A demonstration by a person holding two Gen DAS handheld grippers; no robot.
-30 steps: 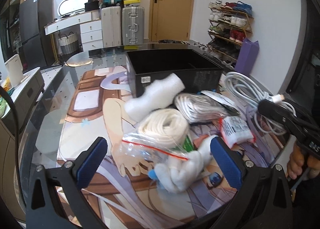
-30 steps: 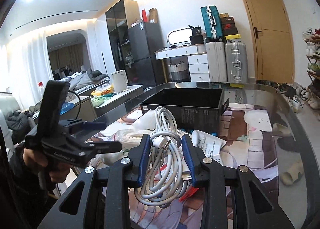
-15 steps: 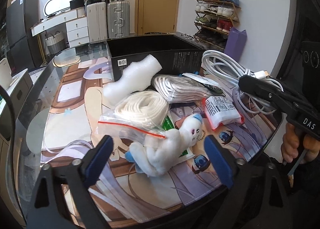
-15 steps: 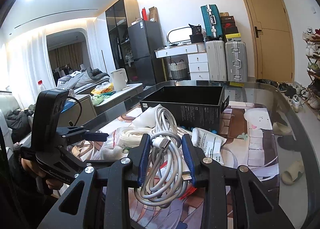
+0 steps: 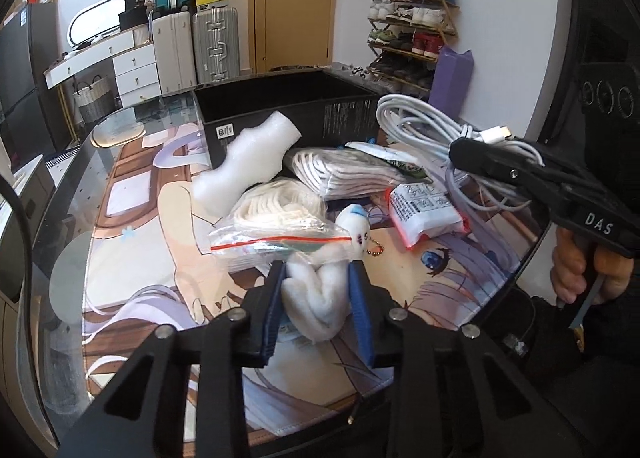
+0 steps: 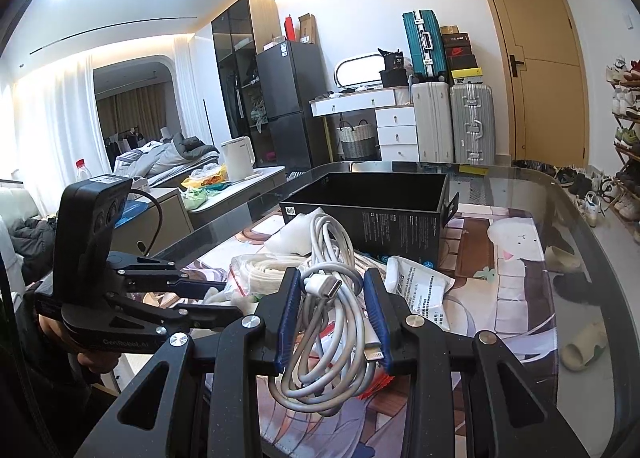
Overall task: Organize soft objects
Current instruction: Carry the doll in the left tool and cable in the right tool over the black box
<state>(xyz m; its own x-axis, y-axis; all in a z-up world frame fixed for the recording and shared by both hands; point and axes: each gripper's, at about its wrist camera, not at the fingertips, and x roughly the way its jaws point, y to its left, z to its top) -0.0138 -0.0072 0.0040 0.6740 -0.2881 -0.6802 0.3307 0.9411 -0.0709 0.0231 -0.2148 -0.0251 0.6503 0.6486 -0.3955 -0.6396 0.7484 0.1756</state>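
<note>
My left gripper (image 5: 318,290) is shut on a white plush toy (image 5: 320,294) that lies on the printed mat near the table's front edge. My right gripper (image 6: 332,298) is shut on a bundle of white charging cable (image 6: 332,282) and holds it above the table; the bundle also shows in the left wrist view (image 5: 432,126). An open black box (image 5: 288,106) stands behind the pile, also in the right wrist view (image 6: 384,210). Between lie a zip bag of white cord (image 5: 276,214), a second bagged cord (image 5: 340,174), a white foam piece (image 5: 248,162) and a white-red packet (image 5: 428,210).
The glass table's curved edge (image 5: 532,254) runs close on the right. A printed mat (image 5: 140,258) covers the tabletop. Suitcases (image 5: 216,46), a shoe rack (image 5: 412,30) and a door stand behind the table. Slippers (image 6: 584,346) lie on the floor beside it.
My left gripper moved forward over the plush toy and shut on it. My right gripper kept hold of the cable bundle and hardly moved.
</note>
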